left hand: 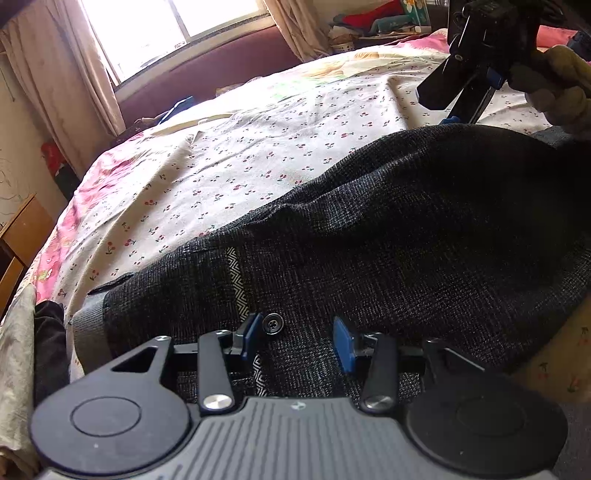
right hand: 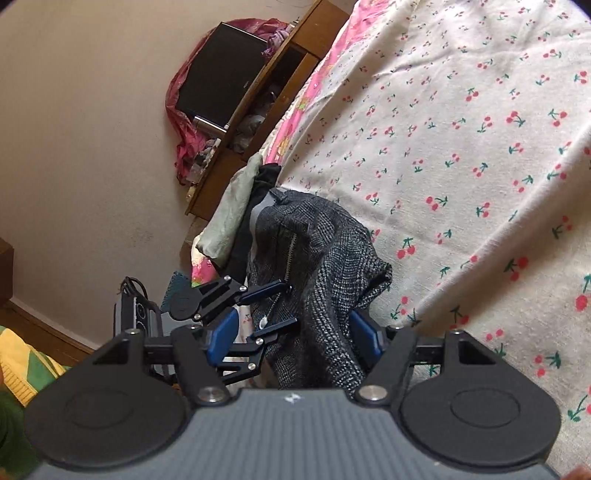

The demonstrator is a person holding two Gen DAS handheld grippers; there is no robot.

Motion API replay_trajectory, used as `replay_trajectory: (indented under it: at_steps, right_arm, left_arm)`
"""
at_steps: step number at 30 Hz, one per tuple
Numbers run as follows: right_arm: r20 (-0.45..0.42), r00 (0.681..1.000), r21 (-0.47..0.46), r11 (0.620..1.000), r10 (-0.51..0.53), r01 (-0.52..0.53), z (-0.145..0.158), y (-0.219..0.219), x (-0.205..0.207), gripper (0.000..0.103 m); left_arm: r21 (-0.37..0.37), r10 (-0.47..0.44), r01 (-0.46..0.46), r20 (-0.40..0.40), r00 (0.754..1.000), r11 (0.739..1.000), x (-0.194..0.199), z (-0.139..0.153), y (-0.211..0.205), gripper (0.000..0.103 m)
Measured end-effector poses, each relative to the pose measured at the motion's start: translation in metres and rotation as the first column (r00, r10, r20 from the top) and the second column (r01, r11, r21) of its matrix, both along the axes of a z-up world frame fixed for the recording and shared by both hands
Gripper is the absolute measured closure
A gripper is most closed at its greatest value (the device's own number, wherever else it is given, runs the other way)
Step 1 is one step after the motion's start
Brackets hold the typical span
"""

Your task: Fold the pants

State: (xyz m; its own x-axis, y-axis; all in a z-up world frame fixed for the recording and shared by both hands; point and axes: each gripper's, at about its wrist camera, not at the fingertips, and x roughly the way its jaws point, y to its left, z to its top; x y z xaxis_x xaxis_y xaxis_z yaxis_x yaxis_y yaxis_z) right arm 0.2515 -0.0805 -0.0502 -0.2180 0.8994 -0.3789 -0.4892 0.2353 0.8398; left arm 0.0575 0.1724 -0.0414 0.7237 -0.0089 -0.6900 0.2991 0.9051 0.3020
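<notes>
Dark grey checked pants [left hand: 388, 229] lie on a bed with a cherry-print sheet [left hand: 221, 158]. My left gripper [left hand: 297, 341] is open, its blue pads on either side of the waistband by the black button [left hand: 273, 324]. My right gripper [right hand: 295, 334] is open, with a bunched fold of the pants [right hand: 325, 266] standing between its blue pads. The right gripper also shows in the left wrist view [left hand: 461, 96], at the far end of the pants. The left gripper shows in the right wrist view [right hand: 236, 310], at the waistband.
A window with curtains [left hand: 166, 22] and a dark headboard lie beyond the bed. A wooden cabinet [right hand: 258, 103] with a black screen stands by the wall. Other clothes [right hand: 236, 206] hang at the bed's edge. Clutter is piled at the far right [left hand: 376, 22].
</notes>
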Motion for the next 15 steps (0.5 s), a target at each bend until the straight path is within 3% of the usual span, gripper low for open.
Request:
replay_trajectory:
  at_steps: [5, 9, 12, 15]
  right_arm:
    - [0.043, 0.999, -0.007, 1.0, -0.006, 0.007, -0.003, 0.016, -0.007, 0.03]
    - [0.186, 0.979, 0.005, 0.996, -0.086, 0.087, 0.017, 0.014, -0.015, 0.03]
    - [0.128, 0.986, 0.084, 0.992, -0.108, 0.098, 0.02, 0.004, -0.006, 0.03]
    - [0.039, 0.994, 0.101, 0.99, -0.103, 0.098, 0.011, 0.006, 0.0, 0.03]
  left_arm:
    - [0.01, -0.002, 0.002, 0.003, 1.0, 1.0, 0.0, -0.001, -0.001, 0.047]
    - [0.011, -0.001, 0.001, 0.002, 1.0, 1.0, 0.0, -0.001, -0.002, 0.047]
    - [0.009, -0.001, 0.001, 0.004, 1.0, 1.0, 0.0, -0.001, -0.001, 0.047]
    - [0.01, 0.002, -0.002, 0.009, 1.0, 1.0, -0.001, -0.001, -0.002, 0.047]
